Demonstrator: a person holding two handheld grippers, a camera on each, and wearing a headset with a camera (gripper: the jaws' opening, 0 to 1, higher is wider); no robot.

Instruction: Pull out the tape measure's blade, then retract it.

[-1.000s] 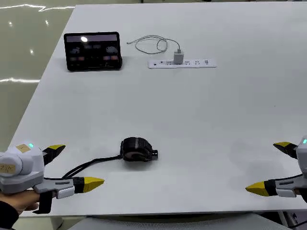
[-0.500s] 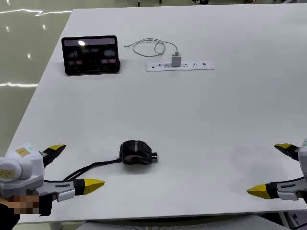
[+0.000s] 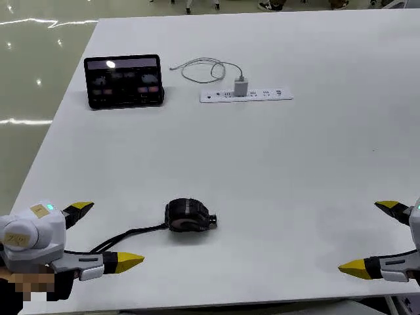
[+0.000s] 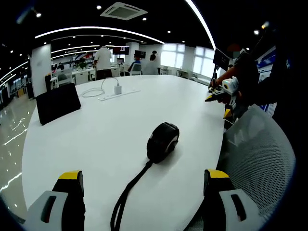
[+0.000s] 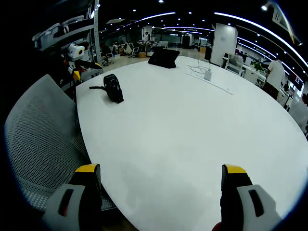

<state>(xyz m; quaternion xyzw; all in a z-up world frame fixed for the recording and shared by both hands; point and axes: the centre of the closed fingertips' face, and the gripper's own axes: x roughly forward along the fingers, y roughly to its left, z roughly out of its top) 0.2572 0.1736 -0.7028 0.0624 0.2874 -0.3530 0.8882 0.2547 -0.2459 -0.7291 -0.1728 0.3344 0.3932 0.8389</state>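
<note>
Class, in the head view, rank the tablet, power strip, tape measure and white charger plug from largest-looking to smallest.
1. tablet
2. power strip and tape measure: unsure, as the strip is longer while the measure is bulkier and nearer the camera
3. charger plug

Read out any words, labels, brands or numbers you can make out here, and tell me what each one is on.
Nothing here can be read for certain.
Tablet screen: coloured tiles, too blurred to read.
Power strip: small dark marks, too small to read.
Sticker on the left gripper: print too small to read.
Tape measure: no legible marking.
</note>
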